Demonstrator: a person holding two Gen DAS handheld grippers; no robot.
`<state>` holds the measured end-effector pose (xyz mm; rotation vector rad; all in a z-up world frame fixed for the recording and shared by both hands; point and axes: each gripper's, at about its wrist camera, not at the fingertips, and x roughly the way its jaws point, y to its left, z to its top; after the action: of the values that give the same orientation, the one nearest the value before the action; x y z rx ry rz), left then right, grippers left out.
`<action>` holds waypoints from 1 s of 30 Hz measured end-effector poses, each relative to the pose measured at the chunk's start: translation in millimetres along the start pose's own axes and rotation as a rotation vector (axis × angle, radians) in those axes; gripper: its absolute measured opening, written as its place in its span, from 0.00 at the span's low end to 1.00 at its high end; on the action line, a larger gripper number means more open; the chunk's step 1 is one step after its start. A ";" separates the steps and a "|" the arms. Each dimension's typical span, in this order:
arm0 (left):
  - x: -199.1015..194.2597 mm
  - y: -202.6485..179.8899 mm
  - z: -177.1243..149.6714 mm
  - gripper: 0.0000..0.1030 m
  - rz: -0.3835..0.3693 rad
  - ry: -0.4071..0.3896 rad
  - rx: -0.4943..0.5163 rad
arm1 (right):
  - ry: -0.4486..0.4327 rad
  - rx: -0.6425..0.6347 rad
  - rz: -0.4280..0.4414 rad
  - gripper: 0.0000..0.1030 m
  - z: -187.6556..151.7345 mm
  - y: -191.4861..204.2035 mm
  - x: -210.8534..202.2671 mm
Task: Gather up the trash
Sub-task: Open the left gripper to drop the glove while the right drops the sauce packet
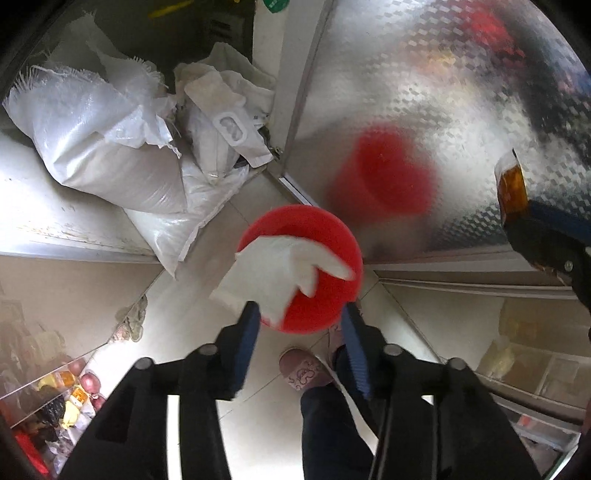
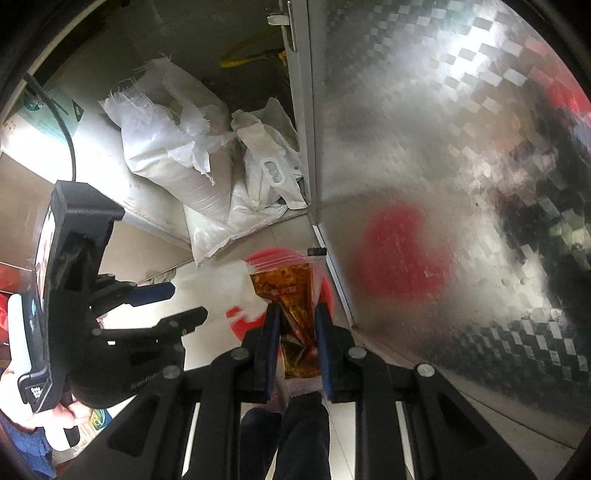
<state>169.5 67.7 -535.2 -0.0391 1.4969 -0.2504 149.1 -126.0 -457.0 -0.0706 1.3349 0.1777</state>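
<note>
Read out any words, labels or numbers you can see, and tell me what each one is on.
Nothing here reads clearly.
Sauce packet in the right gripper: red band with characters, too blurred.
Left gripper body: embossed word, too small.
Cardboard box: green symbols, no legible words.
Green sticker: white marks, too small.

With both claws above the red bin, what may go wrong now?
1. The white tissue lies across the red bin rim, half outside; it may slide to the floor.
2. The right claw grips an oily sauce packet near the bin's edge; released here, it may miss.
</note>
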 end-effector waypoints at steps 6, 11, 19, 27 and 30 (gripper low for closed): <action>-8.9 -3.2 -5.9 0.61 0.032 -0.015 0.044 | -0.005 -0.006 0.004 0.17 -2.7 1.0 -1.7; -21.4 5.0 -11.2 0.61 0.031 -0.030 0.032 | -0.010 -0.023 0.011 0.17 -3.1 10.2 -3.2; -32.2 32.9 -25.5 0.81 0.017 -0.078 -0.046 | -0.004 -0.066 0.030 0.17 -1.0 28.3 2.4; -18.2 53.9 -36.1 0.92 0.072 -0.082 -0.096 | 0.026 -0.103 0.036 0.17 -2.7 38.2 24.1; -14.7 58.8 -39.4 0.92 0.047 -0.070 -0.116 | 0.039 -0.104 0.040 0.17 -2.3 40.4 37.3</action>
<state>138.0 132.7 -534.5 -0.1046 1.4398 -0.1235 148.4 -83.3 -491.8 -0.1357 1.3664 0.2812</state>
